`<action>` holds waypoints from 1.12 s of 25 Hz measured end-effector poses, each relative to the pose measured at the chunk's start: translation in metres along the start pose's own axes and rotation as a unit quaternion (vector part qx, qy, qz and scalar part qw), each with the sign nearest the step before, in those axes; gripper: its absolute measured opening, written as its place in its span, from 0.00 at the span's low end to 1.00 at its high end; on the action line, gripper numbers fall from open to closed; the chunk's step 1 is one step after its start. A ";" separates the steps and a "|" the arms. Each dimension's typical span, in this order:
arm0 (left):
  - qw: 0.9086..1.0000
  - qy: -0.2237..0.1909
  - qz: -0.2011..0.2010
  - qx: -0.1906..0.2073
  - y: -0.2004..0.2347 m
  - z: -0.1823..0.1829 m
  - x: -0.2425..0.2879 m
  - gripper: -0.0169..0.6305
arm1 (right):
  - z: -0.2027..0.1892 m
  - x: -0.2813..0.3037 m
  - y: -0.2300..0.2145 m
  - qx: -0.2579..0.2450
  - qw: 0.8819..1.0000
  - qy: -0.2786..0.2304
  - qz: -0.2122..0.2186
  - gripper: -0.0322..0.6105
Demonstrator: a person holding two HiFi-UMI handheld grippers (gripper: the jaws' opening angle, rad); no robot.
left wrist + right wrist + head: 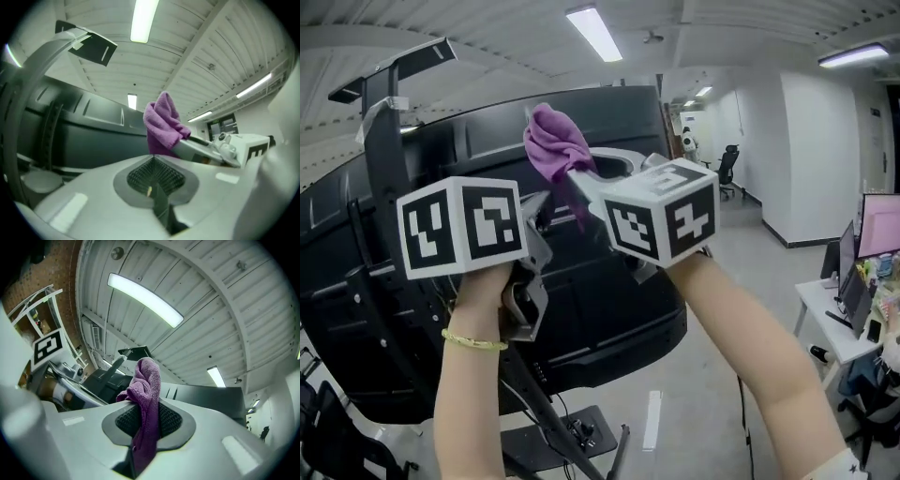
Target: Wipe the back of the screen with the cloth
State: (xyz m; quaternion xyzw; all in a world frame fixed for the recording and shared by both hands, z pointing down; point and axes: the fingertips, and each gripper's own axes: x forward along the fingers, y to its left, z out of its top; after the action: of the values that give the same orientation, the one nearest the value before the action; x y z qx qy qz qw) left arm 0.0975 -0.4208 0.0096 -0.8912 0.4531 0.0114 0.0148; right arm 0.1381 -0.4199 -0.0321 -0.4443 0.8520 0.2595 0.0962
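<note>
Purple and soft, the cloth (pixel 555 141) stands out in the head view against the black plastic back of the screen (pixel 609 291). The right tool (pixel 575 176) carries it up near the top edge of the screen. The left tool (pixel 536 208) is raised just beside it, lower and to the left, in front of the same black shell. From here I cannot tell if the cloth is touching the surface or is only in front of it.

In the left gripper view, the left tool (pixel 152 180) has its jaws brought together with nothing between them. The cloth (pixel 164 124) rises behind them, and the dark screen (pixel 84 140) is on the left side.

In the right gripper view, the right tool (pixel 147 423) is clamped on the cloth (pixel 146 390). One bunch stands up above the pads and one strip hangs down between the jaws. The screen (pixel 211 397) lies behind it.

To wipe well, I think the bunched top should be pressed flat on the shell, so that the fabric meets the plastic and not the hard jaw tips. The strokes should be long and overlapping along the curve, with light pressure, because the screen hangs on a stand and may swing. The empty left tool could steady the edge
</note>
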 end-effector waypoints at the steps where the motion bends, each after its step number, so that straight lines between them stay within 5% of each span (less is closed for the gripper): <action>1: 1.000 -0.006 0.015 -0.001 0.007 0.014 0.003 0.04 | 0.007 0.019 -0.005 -0.002 1.000 -0.001 0.006 0.14; 7: 0.990 0.010 0.138 0.015 0.057 0.035 0.012 0.04 | 0.004 0.109 -0.004 0.052 0.997 0.009 0.059 0.14; 14: 0.984 0.006 0.181 0.004 0.072 0.035 0.012 0.04 | 0.003 0.138 0.000 0.037 0.996 0.014 0.086 0.14; 22: 0.991 0.004 0.133 0.009 0.031 0.027 0.074 0.04 | -0.034 0.088 -0.114 0.005 0.999 0.044 -0.016 0.14; 28: 0.994 0.016 0.103 0.030 -0.015 0.019 0.116 0.04 | -0.057 0.020 -0.215 -0.033 0.988 0.084 -0.122 0.14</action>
State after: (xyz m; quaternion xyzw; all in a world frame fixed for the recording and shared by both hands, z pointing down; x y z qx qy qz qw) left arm 0.1773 -0.5047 -0.0132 -0.8389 0.5430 -0.0148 0.0337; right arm 0.3036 -0.5657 -0.0682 -0.5683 0.7874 0.2353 0.0403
